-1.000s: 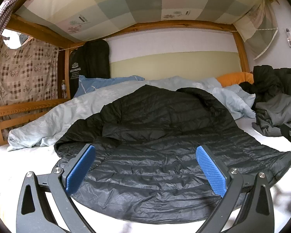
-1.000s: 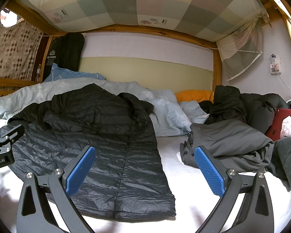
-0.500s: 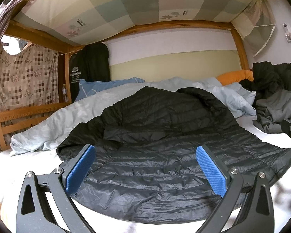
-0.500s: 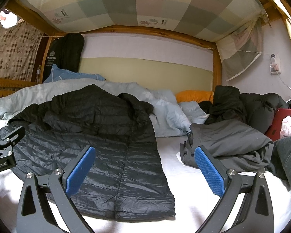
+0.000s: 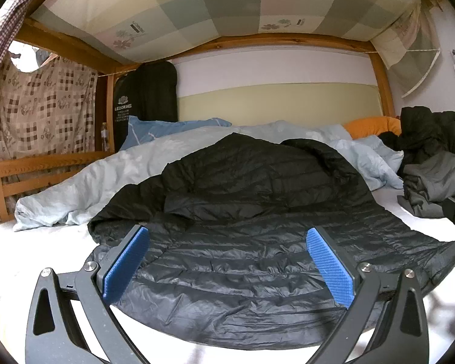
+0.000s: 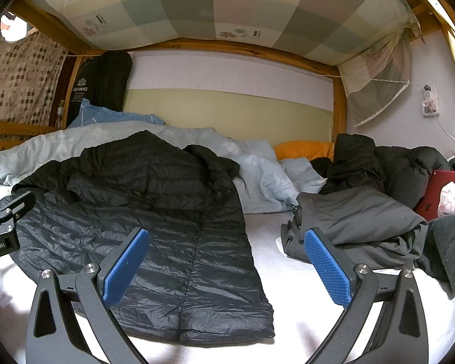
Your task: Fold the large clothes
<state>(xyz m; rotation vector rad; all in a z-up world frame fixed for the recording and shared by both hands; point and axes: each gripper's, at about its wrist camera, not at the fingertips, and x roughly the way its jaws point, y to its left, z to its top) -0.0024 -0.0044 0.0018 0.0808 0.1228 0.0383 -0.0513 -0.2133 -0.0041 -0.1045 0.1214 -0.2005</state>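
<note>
Lying ahead: the jacket (image 5: pixel 251 242) is spread on the bed (image 6: pixel 288 276) straight in front of the left hand-held gripper (image 5: pixel 227 261), its near hem just under and between the blue pads (image 5: pixel 127 262).
Long axis: runs away from both cameras, hem near, collar far, up onto the quilt (image 5: pixel 100 179).
Right side: the right hand-held gripper (image 6: pixel 226 261) points at the jacket's right edge; that edge and the hem corner (image 6: pixel 257 324) lie between its fingers, with bare sheet toward the right.
Nearer arm: judged, the left is centred on the body and the right is nearer the right edge, so each has its own side to lift.
Left jaws: wide apart, nothing held.
Right jaws: wide apart, nothing held.
Jacket look: black, quilted in thin cross bands, shiny and wrinkled; a sleeve (image 5: pixel 197 203) lies folded across the upper body.
Handling: judged slippery and puffy, likely to slide from a shallow pinch.
Neighbours: grey garment (image 6: pixel 355 224) lies apart to the right.
</note>
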